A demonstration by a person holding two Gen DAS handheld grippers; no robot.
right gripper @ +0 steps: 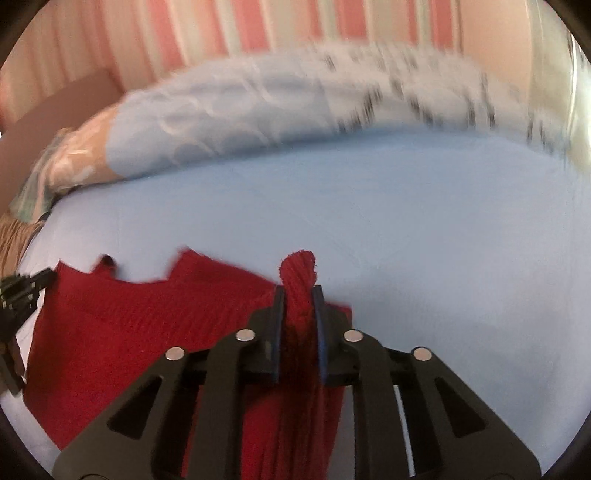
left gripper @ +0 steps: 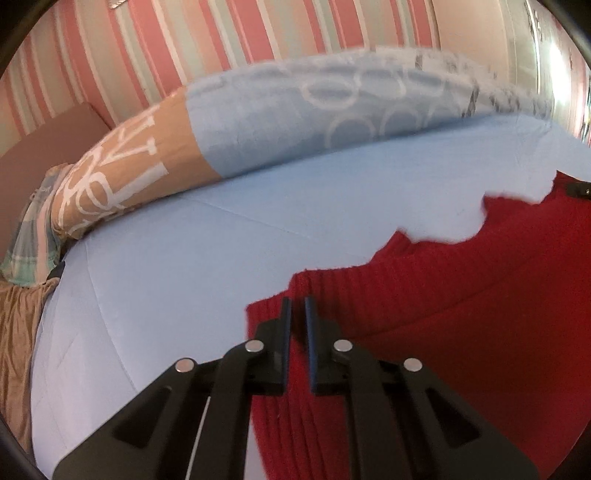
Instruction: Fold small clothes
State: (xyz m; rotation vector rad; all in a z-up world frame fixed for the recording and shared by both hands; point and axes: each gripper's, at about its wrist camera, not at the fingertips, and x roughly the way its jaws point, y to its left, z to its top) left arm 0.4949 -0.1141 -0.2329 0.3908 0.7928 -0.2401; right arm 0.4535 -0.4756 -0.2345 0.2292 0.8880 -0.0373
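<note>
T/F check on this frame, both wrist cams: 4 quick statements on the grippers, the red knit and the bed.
1. The right gripper pinches a bunched fold of the red knit garment. True.
2. The left gripper is wide open. False: its jaws are nearly together, at the garment's edge.
3. The garment lies on a green sheet. False: the bed sheet is light blue.
4. A long patterned pillow lies along the striped wall. True.

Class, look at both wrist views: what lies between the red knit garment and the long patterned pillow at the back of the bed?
Only bare blue sheet. Both views show nothing between the red garment and the pillow.
</note>
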